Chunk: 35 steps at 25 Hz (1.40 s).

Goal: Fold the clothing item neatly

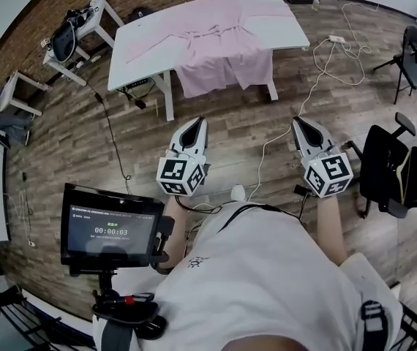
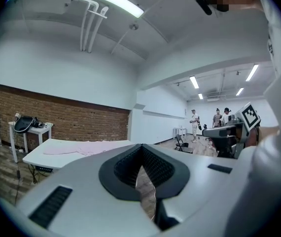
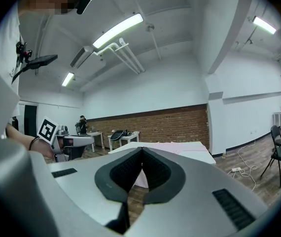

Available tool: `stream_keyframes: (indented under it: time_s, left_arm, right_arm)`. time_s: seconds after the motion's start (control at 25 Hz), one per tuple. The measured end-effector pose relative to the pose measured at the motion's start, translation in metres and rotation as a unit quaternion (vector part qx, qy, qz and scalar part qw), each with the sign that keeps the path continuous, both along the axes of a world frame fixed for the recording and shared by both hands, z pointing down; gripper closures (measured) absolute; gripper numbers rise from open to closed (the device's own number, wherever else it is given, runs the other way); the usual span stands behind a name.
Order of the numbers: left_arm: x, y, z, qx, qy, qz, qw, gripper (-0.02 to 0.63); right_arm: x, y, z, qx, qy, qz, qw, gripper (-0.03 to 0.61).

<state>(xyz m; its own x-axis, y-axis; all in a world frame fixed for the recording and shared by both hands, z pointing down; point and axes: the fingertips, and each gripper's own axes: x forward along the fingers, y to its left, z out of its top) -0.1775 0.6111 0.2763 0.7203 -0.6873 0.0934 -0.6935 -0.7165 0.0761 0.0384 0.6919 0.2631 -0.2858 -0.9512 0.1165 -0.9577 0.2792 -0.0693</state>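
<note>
head view: a pink garment (image 1: 216, 39) lies spread on a white table (image 1: 139, 53) on the far side of a wood-plank floor (image 1: 252, 123), with one part hanging over the table's near edge. the garment is well apart from both grippers. the left gripper (image 1: 196, 123) and the right gripper (image 1: 300, 121) are held side by side above the floor, each pointing toward the table, with a marker cube (image 1: 181, 175) at the rear of the left one. the fingers of each gripper are pressed together with nothing between them, as the left gripper view (image 2: 141, 147) and the right gripper view (image 3: 141, 149) both confirm. partly hidden or cut off: the person's torso fills the lower frame; a screen on a stand (image 1: 110, 229) shows a timer whose small print is hard to read; a black office chair (image 1: 388, 167) is cut by the right edge. differences between views: only the head view shows the whole garment. the left gripper view reduces it to a thin pink strip (image 2: 88, 147) on the table top and adds distant people (image 2: 194, 122). in the right gripper view the pink cloth (image 3: 180, 144) is partly hidden by the jaws. a brick wall (image 3: 160, 125) appears behind the table.
</note>
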Motion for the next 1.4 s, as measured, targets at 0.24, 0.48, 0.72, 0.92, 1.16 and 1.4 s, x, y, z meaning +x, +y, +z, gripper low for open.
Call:
stream_keyframes:
  time_s: [0.24,0.48,0.72,0.92,1.16,1.4]
  left_arm:
    - [-0.022,-0.064,-0.001,-0.004,0.006,0.009,0.9999,0.612]
    - [-0.030,-0.073,0.009,-0.004,0.003,0.011,0.9999,0.612]
    - [-0.038,-0.095,0.017,-0.012,0.004,0.011,0.9999,0.612]
    - [-0.037,-0.116,0.031,-0.029,-0.004,0.004,0.9996,0.612]
    - [-0.032,-0.175,0.042,-0.045,-0.006,-0.022,0.9987,0.612]
    - [0.001,-0.247,0.038,-0.047,-0.008,-0.037,0.9982,0.612]
  right_arm:
    - [-0.030,-0.066,-0.007,-0.001,0.006,-0.003,1.000,0.577]
    - [-0.036,-0.077,-0.002,0.001,0.001,-0.003,1.000,0.577]
    - [-0.040,-0.103,0.005,-0.003,-0.008,0.000,1.000,0.577]
    - [-0.030,-0.131,0.012,-0.013,-0.016,-0.001,1.000,0.577]
    - [-0.009,-0.206,0.021,-0.021,-0.018,-0.015,1.000,0.577]
    - [0.029,-0.283,0.021,-0.029,-0.022,-0.028,0.999,0.577]
